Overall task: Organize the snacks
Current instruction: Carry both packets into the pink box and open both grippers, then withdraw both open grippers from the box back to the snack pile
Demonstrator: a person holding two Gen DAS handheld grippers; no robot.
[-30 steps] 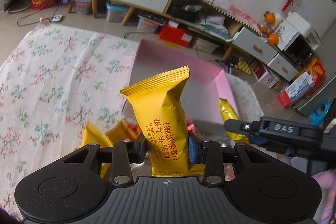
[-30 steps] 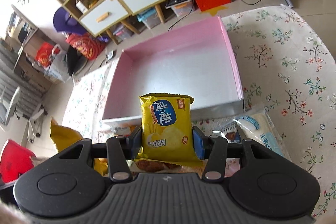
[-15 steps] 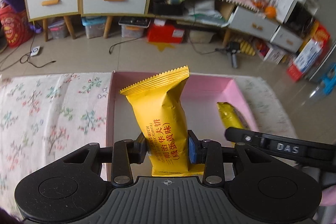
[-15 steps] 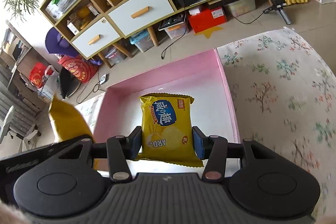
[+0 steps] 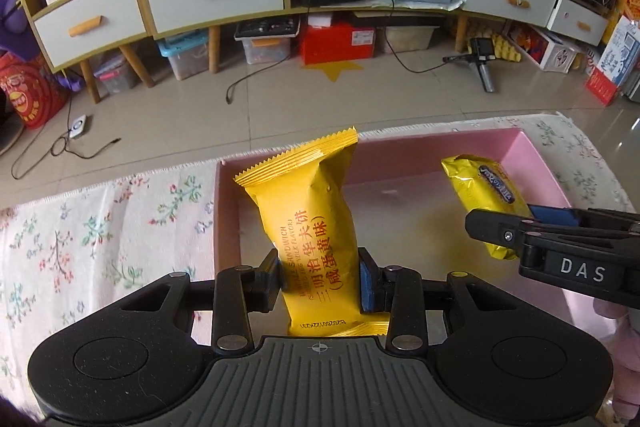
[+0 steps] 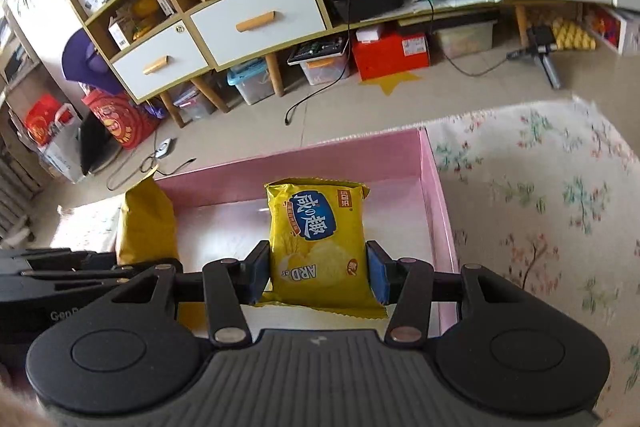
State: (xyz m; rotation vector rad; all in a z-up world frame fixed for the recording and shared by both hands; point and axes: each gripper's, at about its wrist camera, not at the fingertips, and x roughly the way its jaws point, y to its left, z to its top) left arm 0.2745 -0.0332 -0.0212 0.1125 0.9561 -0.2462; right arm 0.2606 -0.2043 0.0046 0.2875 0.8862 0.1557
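Floral cloth (image 6: pixel 540 195), pink box (image 6: pixel 434 183) on it

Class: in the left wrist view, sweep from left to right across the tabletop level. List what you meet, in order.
Floral tablecloth → left wall of the pink box → orange-yellow sandwich-biscuit packet in the left gripper → shiny yellow snack packet in the right gripper → right wall of the box.

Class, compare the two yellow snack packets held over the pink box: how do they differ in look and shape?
The wafer packet in the left tool is tall and narrow, plain yellow with red lettering; the cracker packet in the right tool is squarer, with a blue logo and pictured crackers. Both are yellow, clamped, and above the pink box.
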